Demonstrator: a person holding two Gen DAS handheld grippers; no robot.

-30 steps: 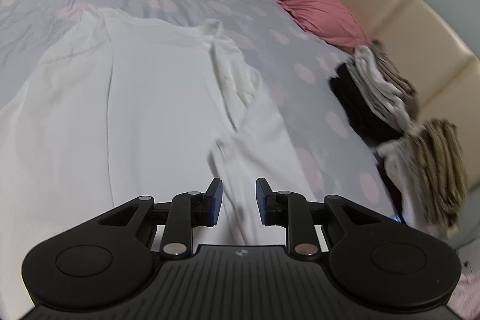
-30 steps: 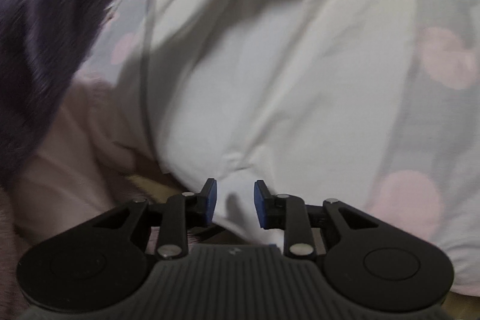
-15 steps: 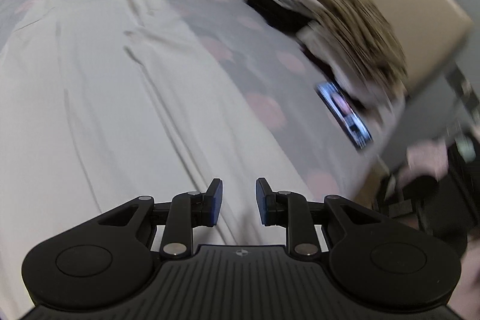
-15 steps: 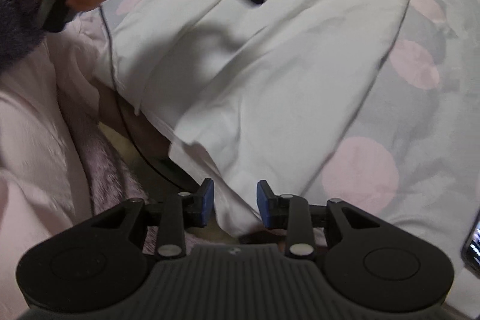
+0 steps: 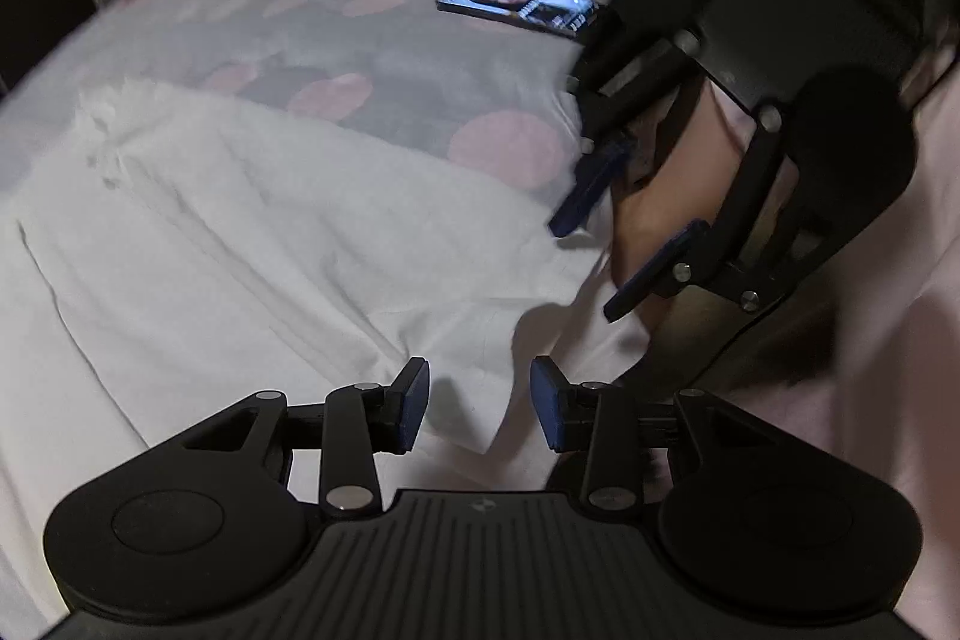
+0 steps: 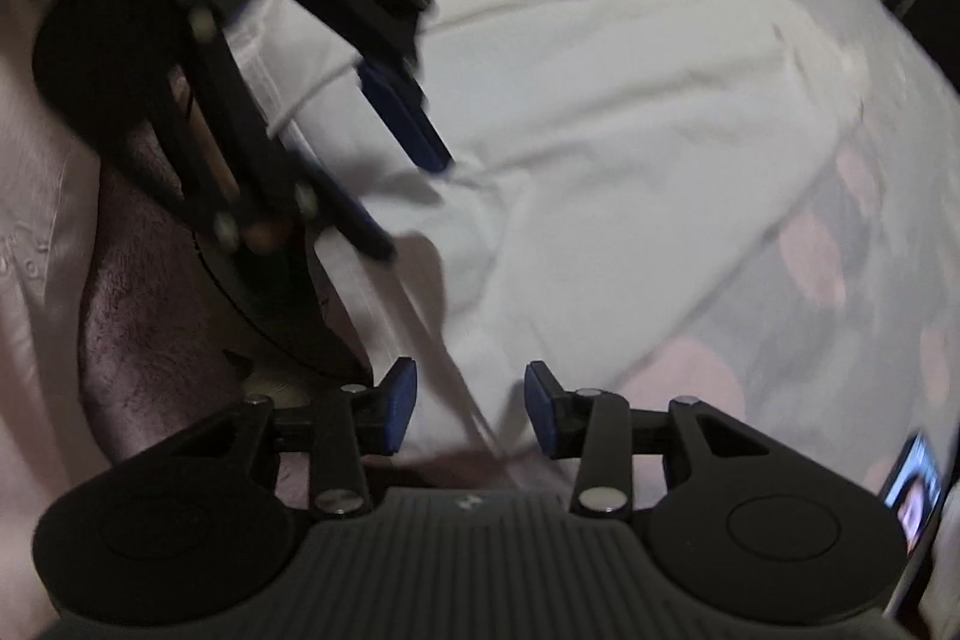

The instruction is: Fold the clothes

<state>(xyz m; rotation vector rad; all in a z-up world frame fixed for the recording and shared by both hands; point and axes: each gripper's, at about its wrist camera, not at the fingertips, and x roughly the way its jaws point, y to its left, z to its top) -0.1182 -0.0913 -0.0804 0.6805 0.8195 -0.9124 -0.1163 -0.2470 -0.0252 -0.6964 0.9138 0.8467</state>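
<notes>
Left claw (image 5: 480, 409): fingers apart, empty, lower centre, over the garment's near edge.
Right claw (image 6: 468, 409): fingers apart, empty.
White garment (image 5: 240, 232): spread flat on the spotted bed (image 5: 372, 58), centre-left.

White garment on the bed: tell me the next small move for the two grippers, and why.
Probably lower both to the near hem and close on it. The left gripper and right gripper are both open and empty, poised over the near edge of the white garment, which lies spread flat on the bed, unfolded.

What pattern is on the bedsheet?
The bedsheet is pale grey with big pink dots, clearest in the left wrist view.
</notes>
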